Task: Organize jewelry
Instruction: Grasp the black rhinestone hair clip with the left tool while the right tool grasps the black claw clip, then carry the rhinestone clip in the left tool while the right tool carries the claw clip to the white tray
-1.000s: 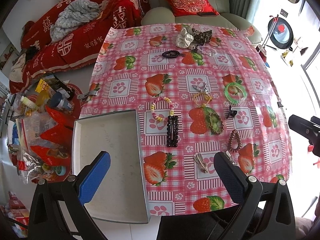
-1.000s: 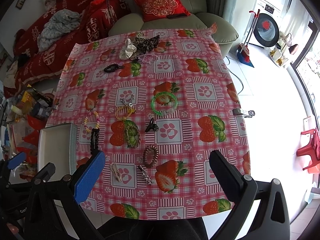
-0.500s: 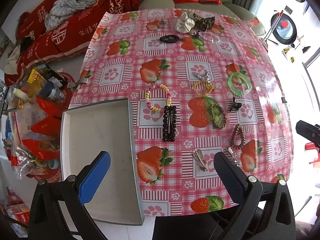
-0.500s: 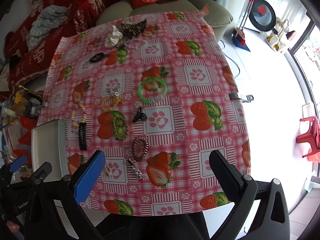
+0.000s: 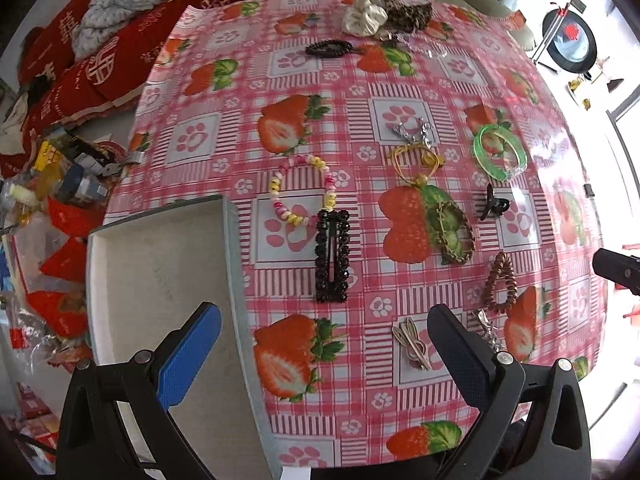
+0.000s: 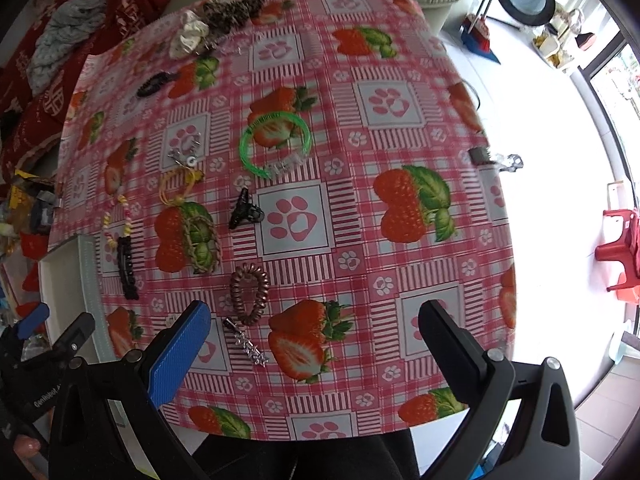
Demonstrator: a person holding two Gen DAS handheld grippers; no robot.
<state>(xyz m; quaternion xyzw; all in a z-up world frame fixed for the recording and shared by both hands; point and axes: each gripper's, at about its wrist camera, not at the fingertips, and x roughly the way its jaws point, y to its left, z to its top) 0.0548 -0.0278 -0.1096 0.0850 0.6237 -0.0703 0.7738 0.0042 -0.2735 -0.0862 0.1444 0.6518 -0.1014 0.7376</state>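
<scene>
Left gripper (image 5: 320, 344) is hovering above the near edge of the table, jaws spread wide and gripping nothing; right gripper (image 6: 316, 334) is hovering likewise, jaws wide and bare. A pink strawberry-print tablecloth (image 5: 400, 92) is covering the table. A shallow white tray (image 5: 160, 264) is sitting at the near left corner, nothing lying in it. Just beside its right wall a black beaded hair clip (image 5: 332, 256) is lying lengthwise, its far end touching a pastel bead bracelet (image 5: 304, 190). Further right, a braided green-and-tan bracelet (image 5: 452, 232) is resting on a strawberry print, with a yellow cord loop (image 5: 416, 158) and a silver charm piece (image 5: 412, 130) beyond it. A green bangle (image 5: 498, 152) and a small black claw clip (image 5: 492, 204) are lying toward the right edge. Near the front, a brown spiral hair tie (image 6: 249, 286), a silver barrette (image 6: 246, 344) and a set of pale hairpins (image 5: 410, 344) are lying near one another. At the far edge, a white scrunchie (image 5: 366, 18) is touching a leopard scrunchie (image 5: 408, 14), a black hair tie (image 5: 330, 48) lying near them.
</scene>
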